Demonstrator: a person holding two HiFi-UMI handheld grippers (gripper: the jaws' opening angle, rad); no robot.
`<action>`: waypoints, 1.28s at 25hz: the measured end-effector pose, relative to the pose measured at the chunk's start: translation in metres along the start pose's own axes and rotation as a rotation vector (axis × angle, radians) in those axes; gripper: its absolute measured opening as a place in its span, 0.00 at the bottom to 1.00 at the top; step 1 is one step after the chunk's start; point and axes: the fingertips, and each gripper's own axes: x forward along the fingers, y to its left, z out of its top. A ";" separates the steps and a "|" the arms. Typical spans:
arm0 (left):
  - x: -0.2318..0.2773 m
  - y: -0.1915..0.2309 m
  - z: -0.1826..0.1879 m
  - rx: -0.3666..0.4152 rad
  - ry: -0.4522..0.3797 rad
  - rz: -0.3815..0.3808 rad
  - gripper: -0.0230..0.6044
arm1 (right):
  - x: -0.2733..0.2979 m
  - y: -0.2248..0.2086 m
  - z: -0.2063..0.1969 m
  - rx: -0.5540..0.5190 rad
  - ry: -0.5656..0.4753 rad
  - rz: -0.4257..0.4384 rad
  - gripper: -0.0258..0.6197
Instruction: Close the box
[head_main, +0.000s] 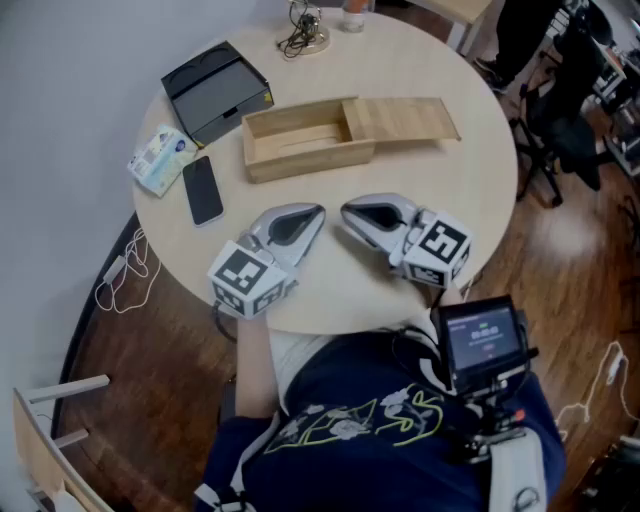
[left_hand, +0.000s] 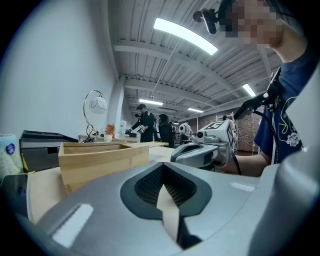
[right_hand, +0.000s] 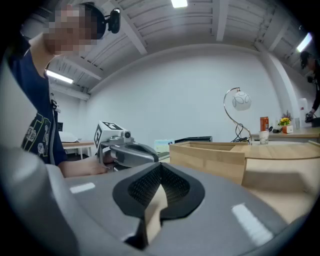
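A light wooden box (head_main: 300, 140) lies across the middle of the round table (head_main: 470, 190). Its sliding lid (head_main: 405, 118) is drawn out to the right, leaving the left half of the box uncovered and empty. Both grippers rest on the table in front of the box, tips pointing at each other. My left gripper (head_main: 316, 213) is shut with nothing in it, and so is my right gripper (head_main: 348, 210). The left gripper view has the box (left_hand: 100, 160) ahead on the left and the right gripper (left_hand: 200, 152) opposite. In the right gripper view the box (right_hand: 210, 157) stands to the right.
Behind the box on the left sit a black case (head_main: 215, 90), a dark phone (head_main: 203, 190) and a tissue pack (head_main: 160, 158). A small lamp with a cable (head_main: 303, 35) stands at the far edge. A dark chair (head_main: 560, 120) is off the table's right.
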 end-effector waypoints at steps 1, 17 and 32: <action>0.001 0.000 0.001 0.002 0.000 -0.001 0.04 | 0.000 -0.001 0.002 0.005 0.008 -0.010 0.03; -0.007 0.011 0.014 -0.019 -0.048 0.076 0.04 | -0.027 -0.033 0.018 -0.033 -0.059 -0.172 0.03; -0.030 0.175 0.030 -0.022 0.159 0.632 0.04 | -0.169 -0.309 -0.039 0.386 0.557 -0.796 0.03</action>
